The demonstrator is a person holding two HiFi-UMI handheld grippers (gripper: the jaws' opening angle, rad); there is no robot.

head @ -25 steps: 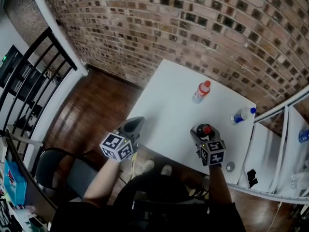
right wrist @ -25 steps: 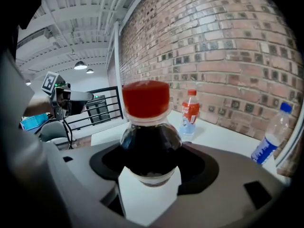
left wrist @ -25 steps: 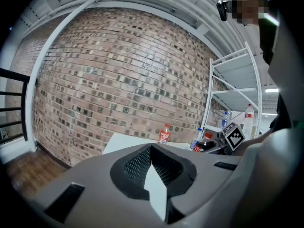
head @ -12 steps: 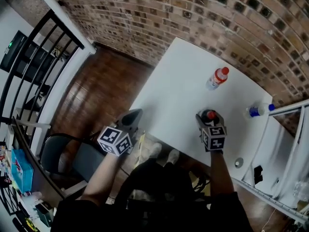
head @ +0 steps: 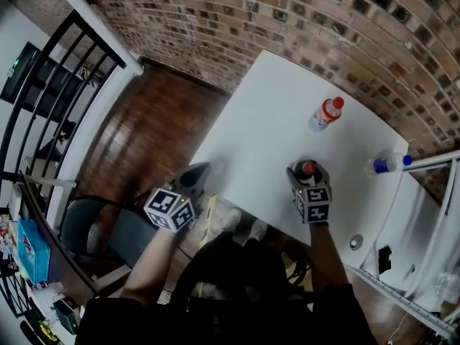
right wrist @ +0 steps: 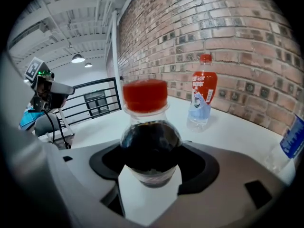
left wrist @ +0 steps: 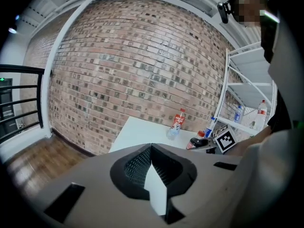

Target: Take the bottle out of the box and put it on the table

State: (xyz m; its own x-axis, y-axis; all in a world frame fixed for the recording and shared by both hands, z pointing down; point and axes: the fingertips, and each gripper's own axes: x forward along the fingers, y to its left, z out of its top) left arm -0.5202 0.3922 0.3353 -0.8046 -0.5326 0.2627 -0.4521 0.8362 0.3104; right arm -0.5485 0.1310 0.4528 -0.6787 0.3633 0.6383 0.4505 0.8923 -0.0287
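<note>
My right gripper (head: 305, 172) is shut on a dark bottle with a red cap (head: 307, 169), held upright over the near part of the white table (head: 266, 128). In the right gripper view the bottle (right wrist: 151, 139) fills the gap between the jaws of that gripper (right wrist: 151, 163). Whether its base touches the table is hidden. My left gripper (head: 197, 172) hovers at the table's near left edge, shut and empty, its pads meeting in the left gripper view (left wrist: 151, 148). No box is in view.
A clear bottle with a red label (head: 325, 113) stands near the brick wall, and a blue-capped bottle (head: 384, 164) is at the table's right edge. A white shelf rack (head: 424, 214) is on the right. A chair (head: 93, 236) and a black railing (head: 50, 99) are on the left.
Both grippers have sunk a little toward the table, the right one still holding the dark bottle. The head view has shifted, so the table sits higher and further right.
</note>
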